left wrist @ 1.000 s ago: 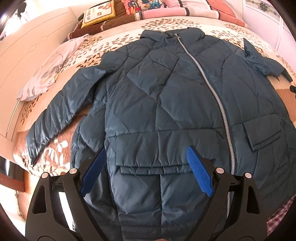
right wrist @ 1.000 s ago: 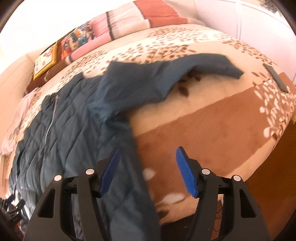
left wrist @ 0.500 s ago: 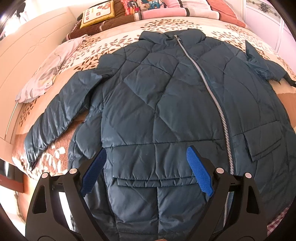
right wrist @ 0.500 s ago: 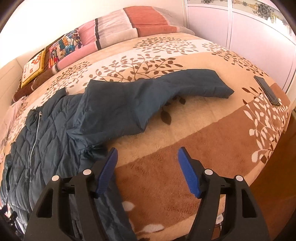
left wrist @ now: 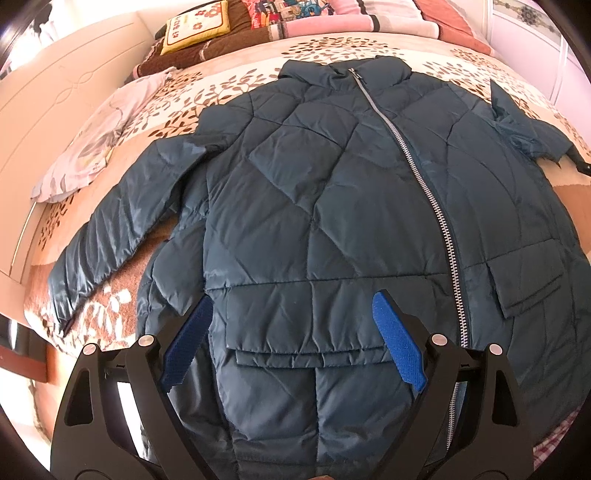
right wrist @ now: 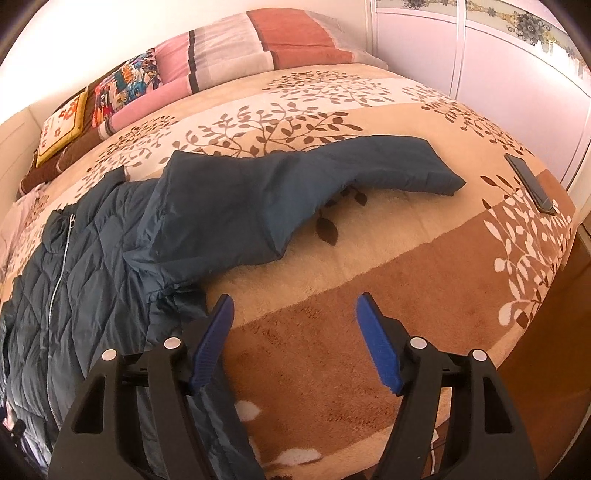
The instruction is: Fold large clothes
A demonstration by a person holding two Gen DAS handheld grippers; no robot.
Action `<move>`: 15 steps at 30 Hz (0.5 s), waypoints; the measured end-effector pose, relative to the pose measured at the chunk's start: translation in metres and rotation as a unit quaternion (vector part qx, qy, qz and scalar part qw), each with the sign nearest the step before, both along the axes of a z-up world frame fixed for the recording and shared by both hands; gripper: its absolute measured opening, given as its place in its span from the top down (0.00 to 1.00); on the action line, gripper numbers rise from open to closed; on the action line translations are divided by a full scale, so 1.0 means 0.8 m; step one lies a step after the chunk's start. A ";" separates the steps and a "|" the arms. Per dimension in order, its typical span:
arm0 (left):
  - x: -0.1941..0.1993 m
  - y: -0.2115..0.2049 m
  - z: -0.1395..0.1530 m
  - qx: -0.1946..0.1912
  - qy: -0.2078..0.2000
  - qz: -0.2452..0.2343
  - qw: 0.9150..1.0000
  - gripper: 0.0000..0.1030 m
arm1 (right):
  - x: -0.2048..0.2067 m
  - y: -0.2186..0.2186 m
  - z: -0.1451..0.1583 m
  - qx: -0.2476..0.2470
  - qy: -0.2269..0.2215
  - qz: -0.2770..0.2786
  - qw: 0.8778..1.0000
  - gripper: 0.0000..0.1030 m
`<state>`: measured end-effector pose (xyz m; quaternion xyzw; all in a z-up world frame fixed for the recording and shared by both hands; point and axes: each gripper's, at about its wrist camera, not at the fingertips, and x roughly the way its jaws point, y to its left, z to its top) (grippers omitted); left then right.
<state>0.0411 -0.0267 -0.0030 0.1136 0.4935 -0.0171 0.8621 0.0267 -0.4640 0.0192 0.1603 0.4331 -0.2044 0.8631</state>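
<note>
Jacket (left wrist: pixel 314 206), dark teal and quilted, spread front-up across the leaf-patterned bedspread (right wrist: pixel 369 236), zipped closed, collar toward the pillows (right wrist: pixel 229 51). Silver zipper (left wrist: pixel 417 162) running from the collar down past the flap pockets toward the hem. One sleeve (left wrist: pixel 110 229) angled out from the jacket toward the headboard-side edge of the bed, cuff close to that edge. Other sleeve (right wrist: pixel 332 173) stretched away from the jacket's far shoulder across bare bedspread, partly rumpled where it joins the body. Pale crumpled cloth (left wrist: pixel 88 144) beside the first sleeve's shoulder, apart from the jacket. Yellow cushion (left wrist: pixel 195 26) beyond the collar, among the pillows. Dark flat phone-like object (right wrist: pixel 530 182) well beyond the stretched sleeve's cuff, near the bed's corner.

Left gripper (left wrist: pixel 291 339) poised over the jacket's lower front, blue pads wide apart on either side of a pocket flap, nothing pinched between them. Right gripper (right wrist: pixel 295 339) beside the jacket's side edge, above brown bedspread, jaws wide and just opened a little further, nothing between them; near pad (right wrist: pixel 210 347) right next to the jacket's edge, contact not clear.
</note>
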 end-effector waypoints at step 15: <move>0.002 -0.009 -0.005 0.007 0.008 -0.007 1.000 0.15 | 0.008 -0.020 -0.011 -0.006 0.010 -0.014 1.000 0.32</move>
